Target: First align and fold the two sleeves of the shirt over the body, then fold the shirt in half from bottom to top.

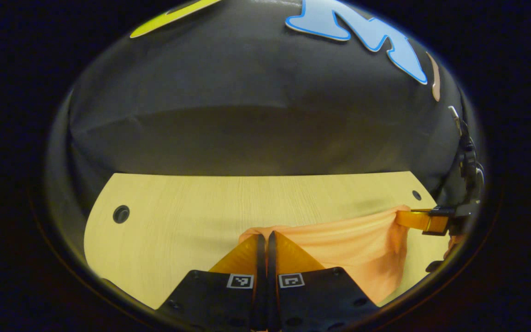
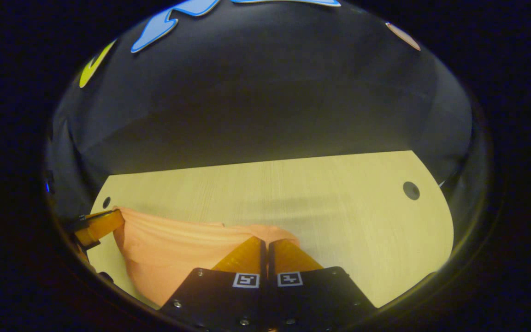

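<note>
A peach-orange shirt [image 1: 362,249] hangs stretched between my two grippers above the pale wooden table [image 1: 191,203]. In the left gripper view my left gripper [image 1: 265,236] is shut on one end of the cloth's upper edge, and the other gripper [image 1: 413,219] pinches the far end at the right. In the right gripper view the shirt [image 2: 168,251] sags to the left of my right gripper [image 2: 265,240], which is shut on its edge; the left gripper [image 2: 104,223] holds the opposite end at far left. Sleeves are hidden in the folds.
The table has a round cable hole [image 1: 120,214] near its left corner and a small one [image 1: 416,195] at the right; the right gripper view shows a hole [image 2: 410,190] at right. Black cloth wall [image 1: 256,115] stands right behind the table's far edge.
</note>
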Demonstrator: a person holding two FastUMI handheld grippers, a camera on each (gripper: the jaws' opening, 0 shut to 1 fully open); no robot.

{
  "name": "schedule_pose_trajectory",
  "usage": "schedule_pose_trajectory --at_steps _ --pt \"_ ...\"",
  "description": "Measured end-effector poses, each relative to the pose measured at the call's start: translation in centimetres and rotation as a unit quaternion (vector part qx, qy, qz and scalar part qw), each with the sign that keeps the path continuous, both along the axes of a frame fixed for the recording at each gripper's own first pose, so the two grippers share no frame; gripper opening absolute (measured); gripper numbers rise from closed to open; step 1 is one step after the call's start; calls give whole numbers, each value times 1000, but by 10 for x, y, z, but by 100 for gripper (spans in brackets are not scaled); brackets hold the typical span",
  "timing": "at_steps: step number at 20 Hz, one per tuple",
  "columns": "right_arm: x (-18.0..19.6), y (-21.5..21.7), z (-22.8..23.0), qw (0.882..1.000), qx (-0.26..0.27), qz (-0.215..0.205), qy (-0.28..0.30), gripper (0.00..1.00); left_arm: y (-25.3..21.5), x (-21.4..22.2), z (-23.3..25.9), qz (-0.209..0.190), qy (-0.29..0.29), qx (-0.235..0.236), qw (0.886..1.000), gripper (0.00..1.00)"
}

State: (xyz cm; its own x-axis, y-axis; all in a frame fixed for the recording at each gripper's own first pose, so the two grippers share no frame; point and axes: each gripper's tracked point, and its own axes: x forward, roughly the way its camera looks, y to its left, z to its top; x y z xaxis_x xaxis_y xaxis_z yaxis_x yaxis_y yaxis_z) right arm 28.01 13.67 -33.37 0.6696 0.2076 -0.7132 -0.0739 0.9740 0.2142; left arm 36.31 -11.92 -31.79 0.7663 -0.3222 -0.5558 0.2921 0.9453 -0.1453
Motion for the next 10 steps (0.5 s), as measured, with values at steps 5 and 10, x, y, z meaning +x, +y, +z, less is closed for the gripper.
schedule_pose_trajectory --at_steps 5,10 --pt "31 0 -27 1000 -4 0 -16 0 -11 36 -25 -5 -25 11 1000 5" --pt "36 7 -50 1000 -20 18 -15 0 -13 47 -57 3 -13 15 1000 5"
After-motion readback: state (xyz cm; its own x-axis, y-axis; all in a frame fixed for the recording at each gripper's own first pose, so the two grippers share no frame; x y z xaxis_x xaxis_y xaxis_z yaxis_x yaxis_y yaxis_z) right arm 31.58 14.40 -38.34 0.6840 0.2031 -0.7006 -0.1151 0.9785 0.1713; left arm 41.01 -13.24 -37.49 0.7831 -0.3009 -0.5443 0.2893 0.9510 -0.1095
